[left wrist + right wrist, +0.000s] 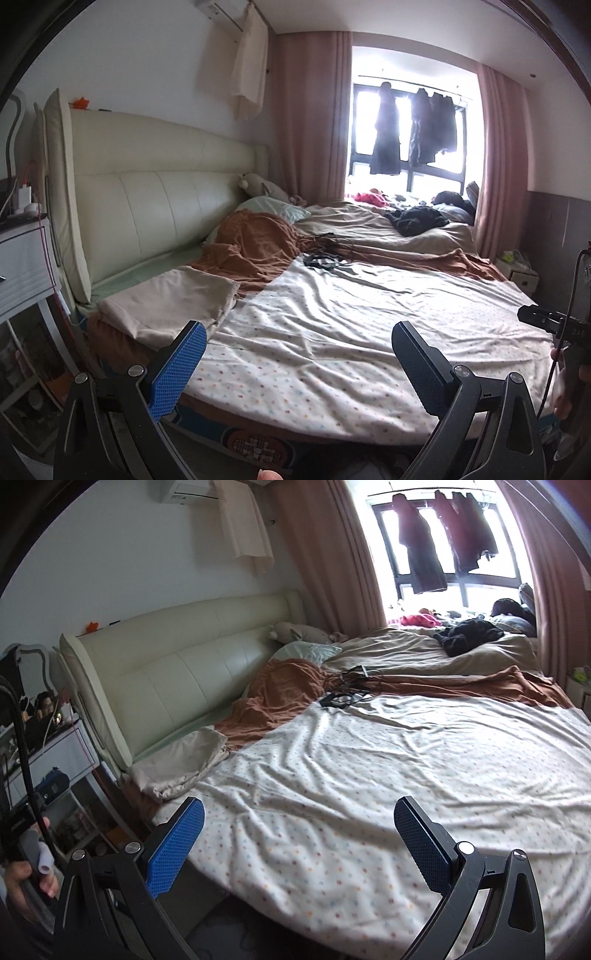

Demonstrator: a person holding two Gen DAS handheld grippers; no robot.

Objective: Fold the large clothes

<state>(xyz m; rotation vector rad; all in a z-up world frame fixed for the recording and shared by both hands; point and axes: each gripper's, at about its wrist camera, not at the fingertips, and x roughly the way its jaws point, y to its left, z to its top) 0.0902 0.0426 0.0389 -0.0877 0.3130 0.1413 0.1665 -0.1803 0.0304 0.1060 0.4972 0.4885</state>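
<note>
A folded beige garment lies at the near left corner of the bed, by the headboard; it also shows in the right wrist view. A white spotted sheet covers the near part of the bed. My left gripper is open and empty, held above the bed's near edge, right of the beige garment. My right gripper is open and empty, above the spotted sheet near its front edge. The right gripper's body shows at the right edge of the left wrist view.
A rust-brown blanket and black cables lie mid-bed. A black garment lies on the far beige duvet. The cream headboard runs along the left. A white nightstand stands at the near left. Dark clothes hang at the window.
</note>
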